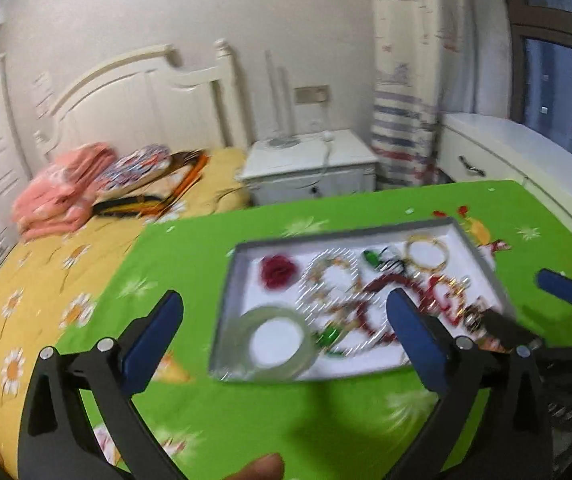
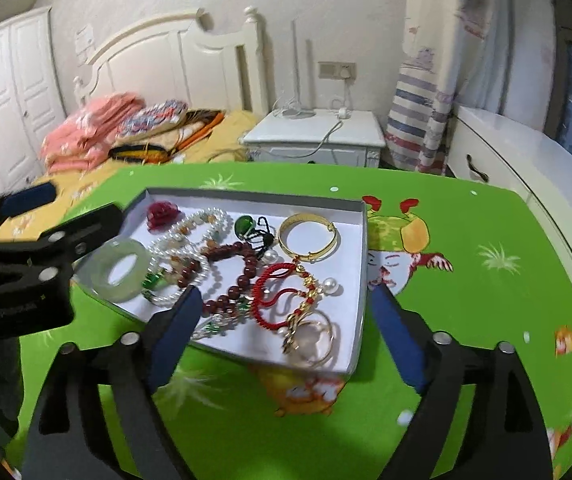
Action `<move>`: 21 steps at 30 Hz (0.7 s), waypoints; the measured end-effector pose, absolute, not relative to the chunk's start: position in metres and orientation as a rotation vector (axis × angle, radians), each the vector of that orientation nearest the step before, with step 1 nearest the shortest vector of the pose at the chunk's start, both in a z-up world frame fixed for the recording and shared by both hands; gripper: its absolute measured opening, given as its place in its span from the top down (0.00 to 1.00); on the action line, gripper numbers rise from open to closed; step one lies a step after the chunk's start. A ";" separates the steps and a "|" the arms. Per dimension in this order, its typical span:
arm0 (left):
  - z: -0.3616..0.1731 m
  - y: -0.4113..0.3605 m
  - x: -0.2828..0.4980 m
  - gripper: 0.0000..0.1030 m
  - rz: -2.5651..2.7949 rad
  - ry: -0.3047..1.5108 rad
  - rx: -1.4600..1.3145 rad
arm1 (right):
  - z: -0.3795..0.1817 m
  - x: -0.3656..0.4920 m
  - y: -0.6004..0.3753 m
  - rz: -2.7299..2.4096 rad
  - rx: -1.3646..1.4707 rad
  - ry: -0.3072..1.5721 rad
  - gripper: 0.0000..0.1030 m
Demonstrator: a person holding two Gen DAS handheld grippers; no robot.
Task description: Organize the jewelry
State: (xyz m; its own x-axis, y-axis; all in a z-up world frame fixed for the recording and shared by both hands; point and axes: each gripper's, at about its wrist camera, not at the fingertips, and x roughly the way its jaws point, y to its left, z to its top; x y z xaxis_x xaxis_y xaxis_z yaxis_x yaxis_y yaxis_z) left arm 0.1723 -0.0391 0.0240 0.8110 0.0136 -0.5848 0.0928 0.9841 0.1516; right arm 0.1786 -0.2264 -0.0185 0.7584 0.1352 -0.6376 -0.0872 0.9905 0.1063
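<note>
**Reader:** Between the gripper fingers, what is there?

**Describer:** Nothing. The right gripper (image 2: 281,318) stands wide and empty above the near edge of a shallow white tray (image 2: 360,248). The left gripper (image 1: 286,326) is spread wide too, also holding nothing, hovering over the tray's near left corner. Its view is blurred.

**Reader:** Where is the jewelry?

**Describer:** All inside the tray, just ahead of both tools. Nearest the right gripper lie thin gold rings (image 2: 313,340) and a red cord bracelet (image 2: 281,294). Beyond them sit dark red beads (image 2: 241,276), a pearl strand (image 2: 189,240), a gold bangle (image 2: 308,236) and a red flower piece (image 2: 161,213). A pale jade bangle (image 2: 119,270) rests at the left.

**Reader:** What could go wrong?

**Describer:** The cords, beads and pearls overlap. Pinching one would likely drag its neighbours along or tip something over the low rim. The jade bangle looks hard and smooth; it could slip from the pads.

**Reader:** Anything in the way?

**Describer:** The two grippers work close together, so they could bump. The tray sits on a green cartoon-print tablecloth (image 2: 466,288). Farther off are a bed (image 2: 85,176) and a white nightstand (image 2: 314,136).
</note>
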 end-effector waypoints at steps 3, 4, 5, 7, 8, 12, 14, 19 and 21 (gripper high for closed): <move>0.012 -0.027 0.159 0.04 -0.061 0.646 0.142 | -0.017 0.162 -0.226 0.098 0.133 0.687 0.18; 0.006 -0.024 0.154 0.04 -0.059 0.657 0.136 | -0.017 0.158 -0.225 0.091 0.143 0.684 0.18; 0.001 -0.022 0.150 0.04 -0.049 0.666 0.137 | -0.018 0.152 -0.225 0.082 0.156 0.677 0.18; -0.008 -0.019 0.141 0.04 -0.029 0.679 0.138 | -0.020 0.143 -0.225 0.073 0.175 0.672 0.18; -0.012 -0.016 0.137 0.04 -0.025 0.682 0.127 | -0.021 0.138 -0.225 0.072 0.182 0.673 0.18; -0.023 -0.005 0.125 0.04 -0.024 0.697 0.079 | -0.023 0.122 -0.222 0.073 0.166 0.663 0.18; -0.027 -0.004 0.118 0.04 -0.010 0.689 0.090 | -0.025 0.117 -0.218 0.078 0.148 0.669 0.18; -0.030 -0.005 0.114 0.04 -0.005 0.682 0.095 | -0.033 0.112 -0.204 0.077 0.094 0.664 0.18; -0.031 -0.006 0.114 0.04 -0.004 0.681 0.094 | -0.040 0.112 -0.200 0.072 0.081 0.671 0.18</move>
State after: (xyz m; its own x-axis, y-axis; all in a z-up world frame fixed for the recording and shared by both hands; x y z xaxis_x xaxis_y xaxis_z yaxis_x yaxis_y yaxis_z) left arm 0.1142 -0.0057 -0.0307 0.7773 0.0274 -0.6285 0.0340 0.9958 0.0854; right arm 0.1120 -0.1997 -0.0396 0.7807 0.0930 -0.6180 -0.0410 0.9944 0.0978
